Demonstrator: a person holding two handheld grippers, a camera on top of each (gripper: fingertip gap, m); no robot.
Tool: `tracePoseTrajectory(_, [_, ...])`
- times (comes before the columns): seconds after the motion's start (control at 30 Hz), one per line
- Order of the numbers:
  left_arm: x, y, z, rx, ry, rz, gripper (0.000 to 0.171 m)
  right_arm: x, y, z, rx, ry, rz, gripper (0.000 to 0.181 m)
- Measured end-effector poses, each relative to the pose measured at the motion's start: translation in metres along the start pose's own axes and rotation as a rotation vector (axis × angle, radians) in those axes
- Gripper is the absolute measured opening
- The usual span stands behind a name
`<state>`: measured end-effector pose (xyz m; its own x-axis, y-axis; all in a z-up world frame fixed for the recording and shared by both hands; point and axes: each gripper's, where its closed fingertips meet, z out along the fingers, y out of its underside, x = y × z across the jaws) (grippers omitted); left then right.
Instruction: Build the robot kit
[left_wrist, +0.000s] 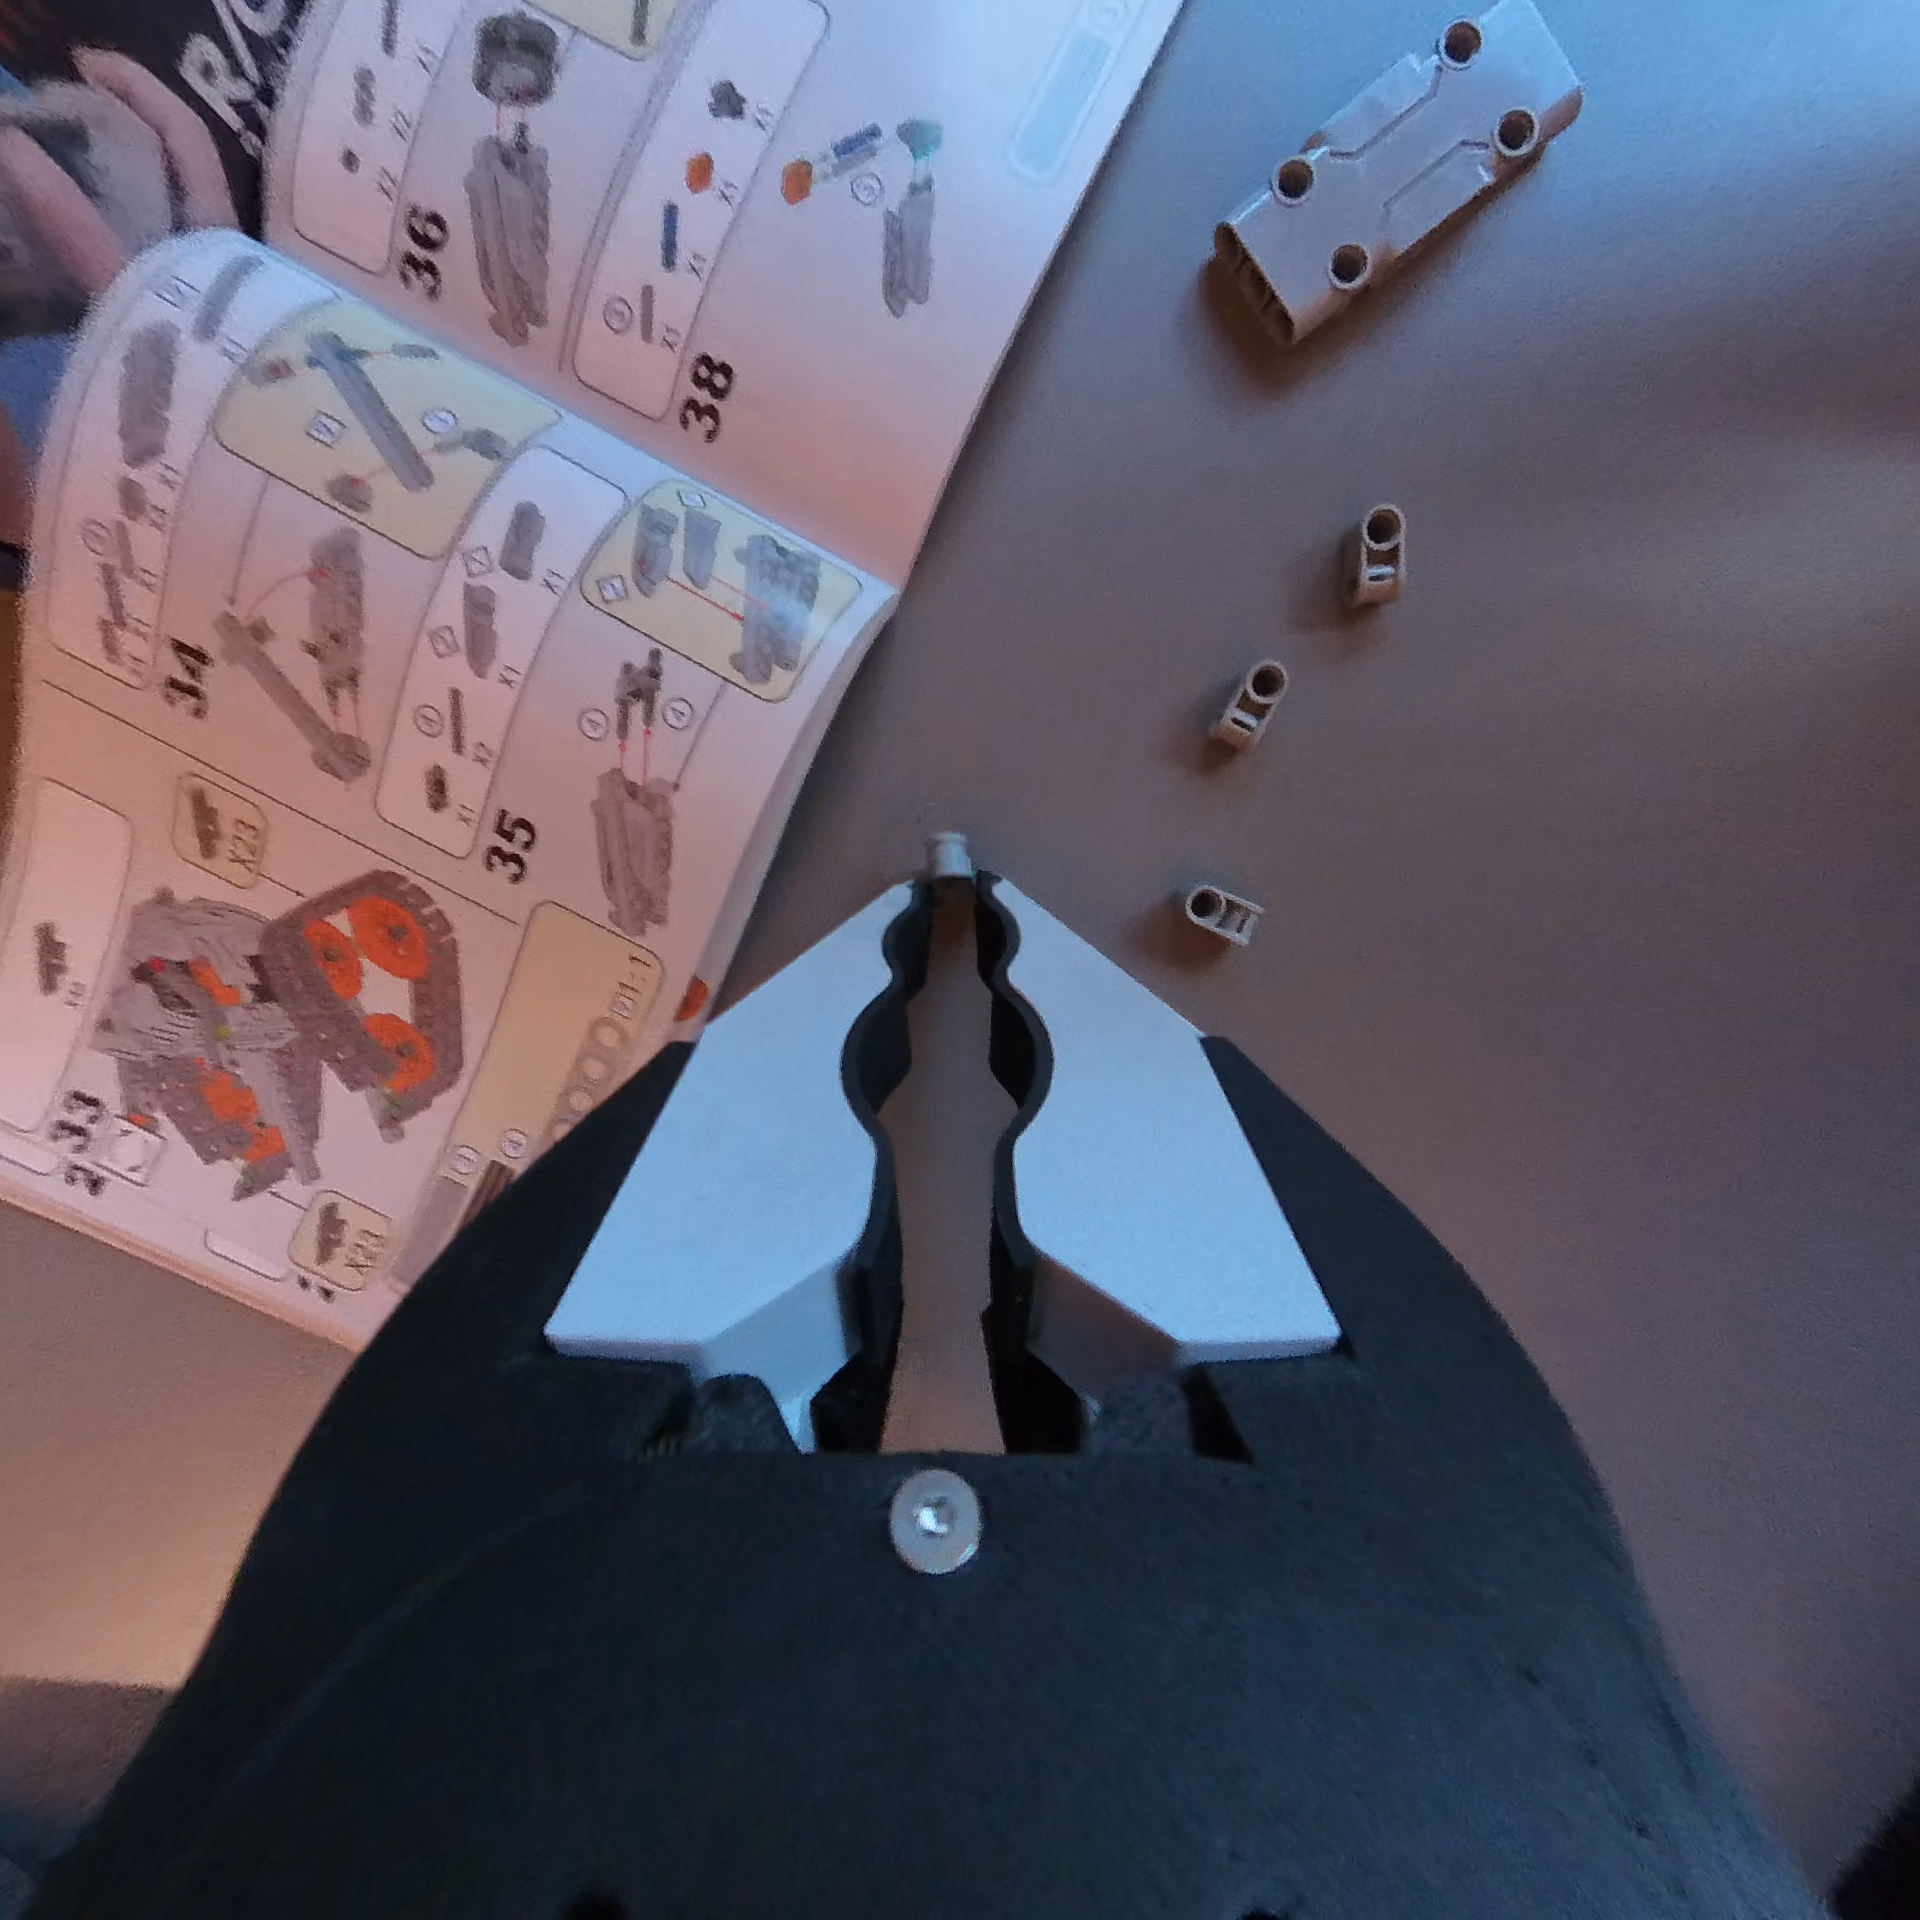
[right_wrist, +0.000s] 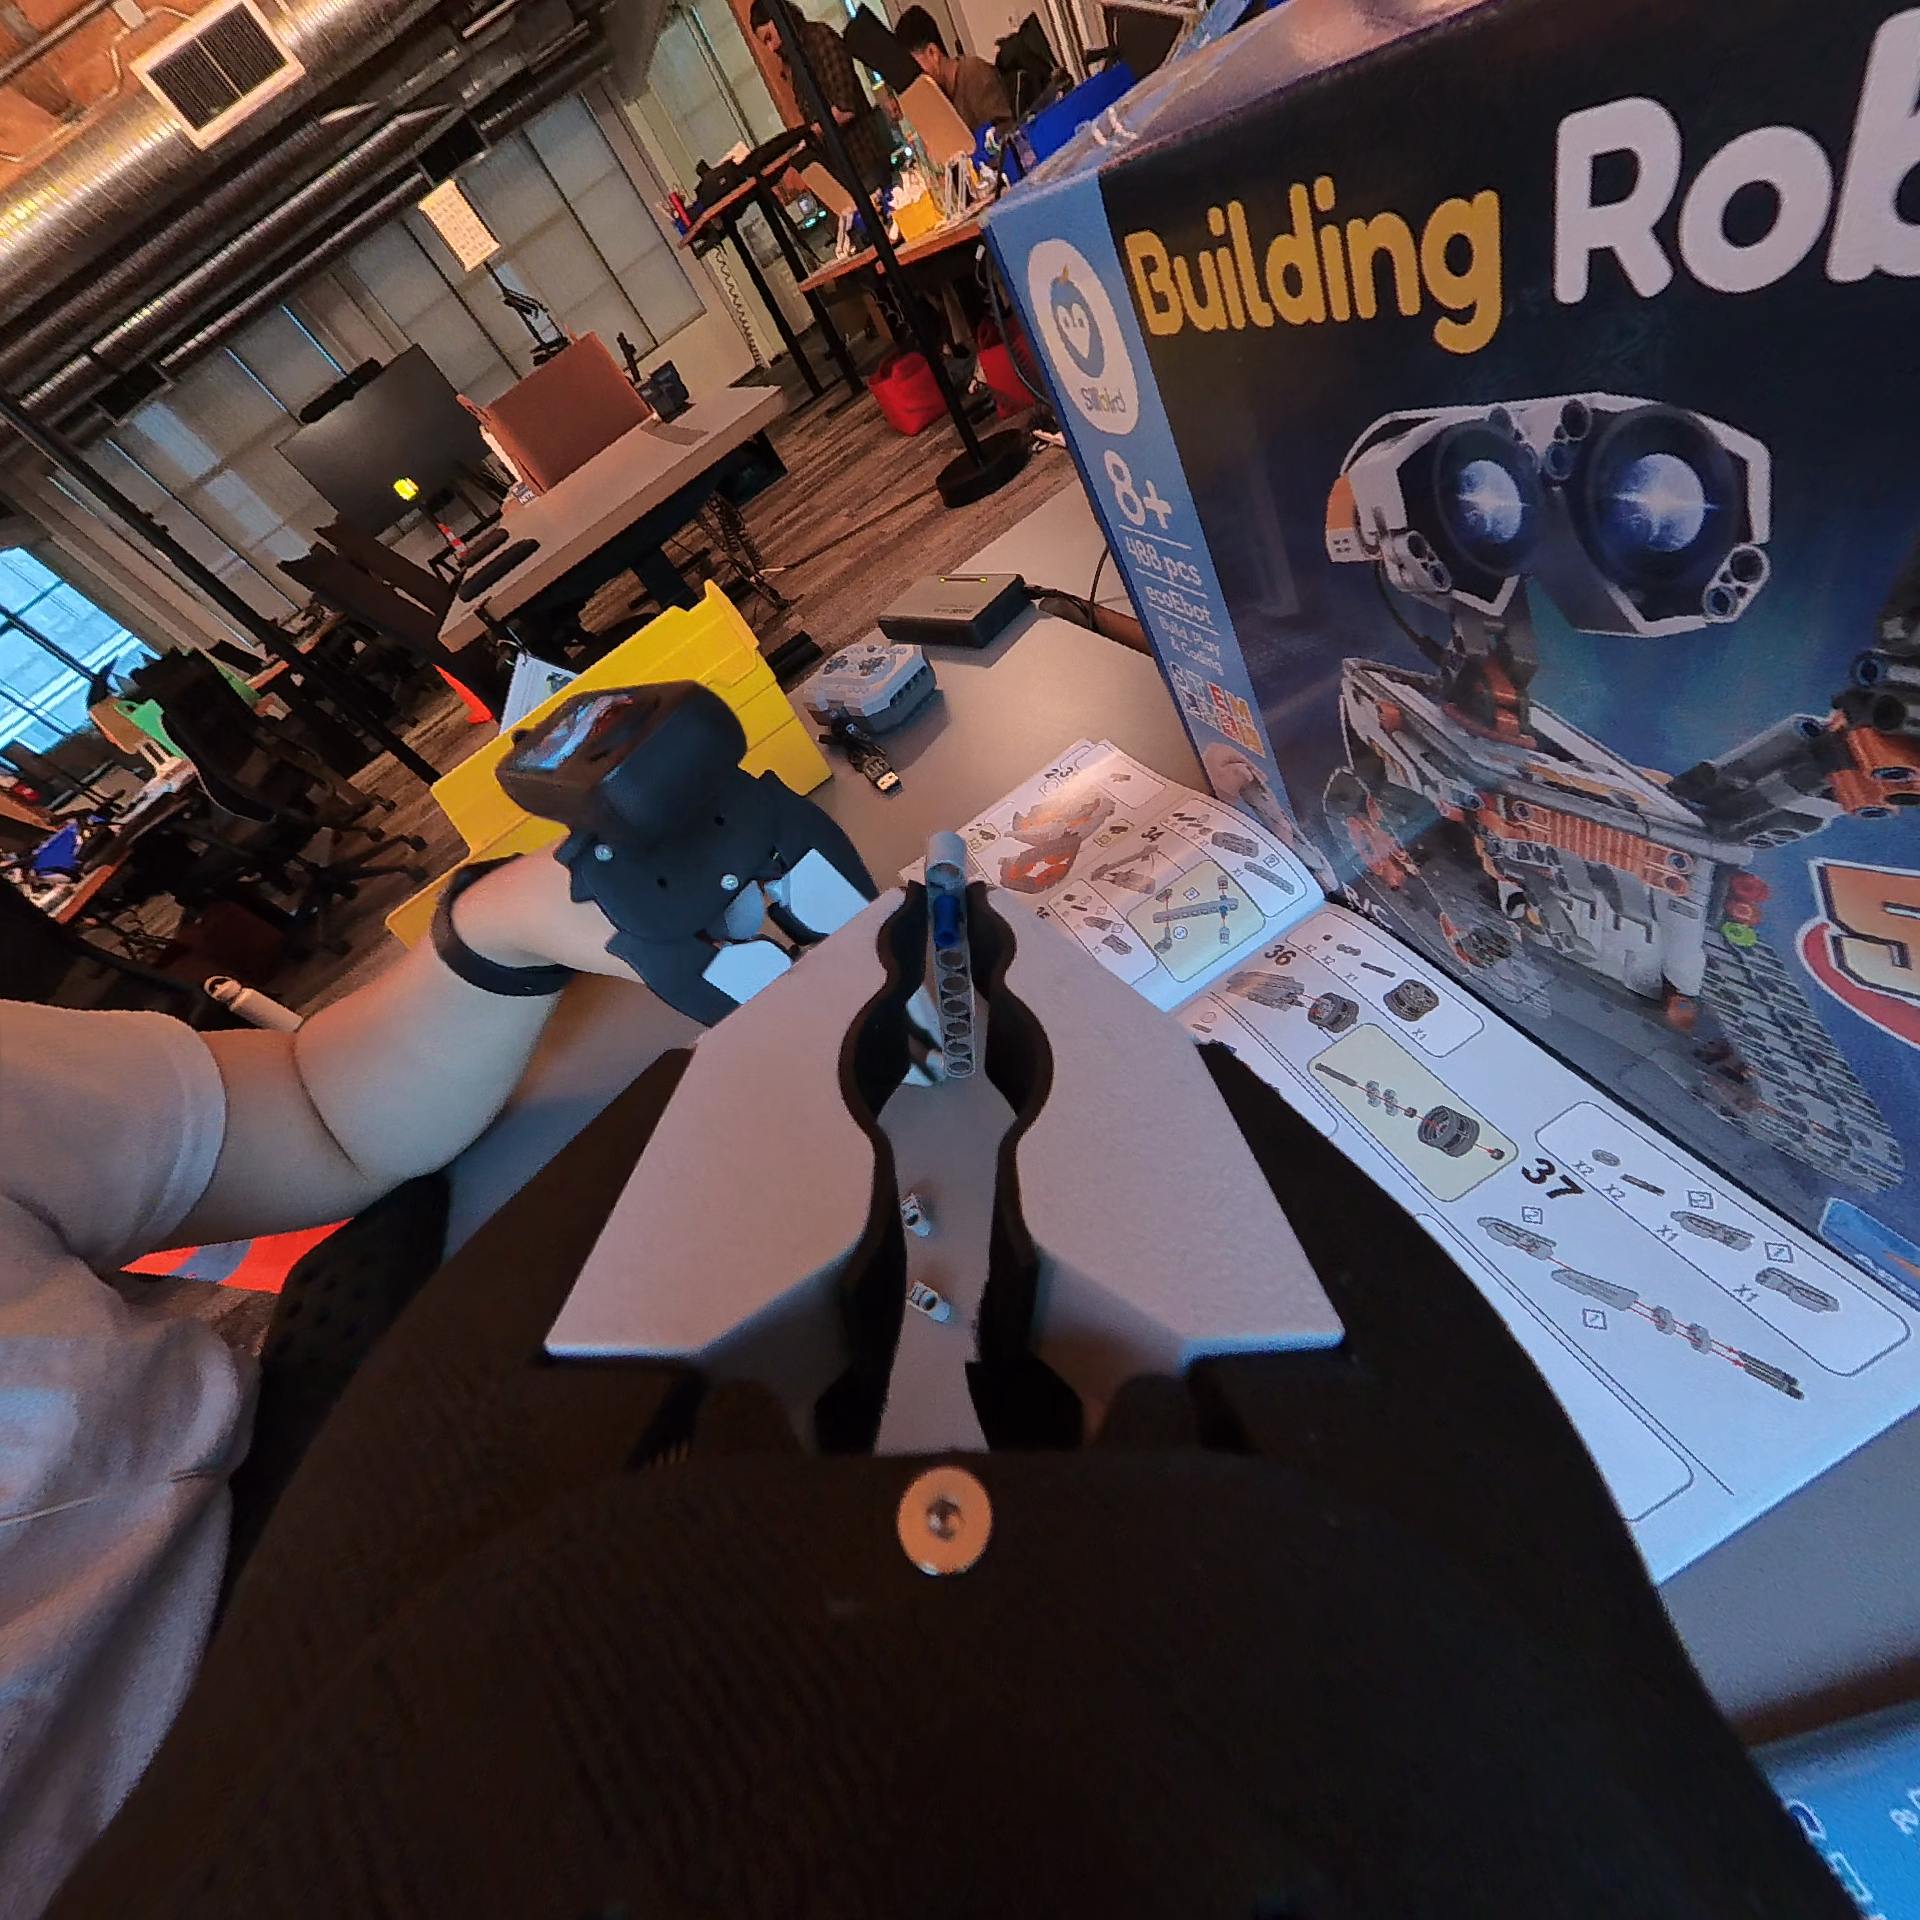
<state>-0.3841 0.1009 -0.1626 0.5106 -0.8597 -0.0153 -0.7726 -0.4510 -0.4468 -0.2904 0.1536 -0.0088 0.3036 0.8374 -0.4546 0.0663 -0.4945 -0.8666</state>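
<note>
My left gripper (left_wrist: 948, 883) is shut on a small grey pin (left_wrist: 949, 854), whose head sticks out past the fingertips above the grey table (left_wrist: 1558, 1039). Three small grey connectors (left_wrist: 1224, 912) (left_wrist: 1248, 703) (left_wrist: 1377, 556) lie in a row to its right, and a larger grey panel piece (left_wrist: 1397, 171) lies farther off. My right gripper (right_wrist: 943, 899) is shut on a long grey beam with holes (right_wrist: 951, 966) that carries a blue pin (right_wrist: 943, 920), held upright. The left gripper (right_wrist: 717, 883) shows beyond it in the right wrist view, in a person's hand.
An open instruction booklet (left_wrist: 436, 582) lies left of the left gripper; it also shows in the right wrist view (right_wrist: 1403, 1122). A large toy box (right_wrist: 1558, 623) stands upright at the right. A yellow bin (right_wrist: 665, 727), a grey hub (right_wrist: 873, 681) and two loose connectors (right_wrist: 916, 1210) lie on the table. The grippers' ends are close to 20 cm from one another.
</note>
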Motion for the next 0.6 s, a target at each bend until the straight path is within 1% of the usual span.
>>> tracePoseTrajectory(0.13, [0.008,0.003,-0.003,-0.019,0.061,-0.033,0.016,0.002,0.000,-0.001,0.001,0.003,0.006,0.007])
tracePoseTrajectory(0.3, [0.001,0.006,-0.004,-0.020,0.050,-0.056,0.017,0.000,0.000,-0.001,0.000,0.001,-0.001,0.007])
tracePoseTrajectory(0.4, [-0.009,0.008,-0.005,-0.023,-0.009,-0.021,0.020,0.001,0.000,-0.001,-0.002,0.002,-0.002,0.007])
tracePoseTrajectory(0.47, [-0.011,0.004,-0.005,0.005,-0.031,0.039,0.026,0.001,0.000,-0.001,0.000,0.001,0.002,0.007])
tracePoseTrajectory(0.53, [-0.014,0.002,-0.004,0.027,-0.060,0.084,0.024,0.002,0.000,-0.001,0.000,0.001,0.003,0.007])
tracePoseTrajectory(0.6, [-0.012,-0.001,-0.002,0.045,-0.048,0.087,0.022,0.002,0.000,0.000,-0.003,0.000,0.003,0.007])
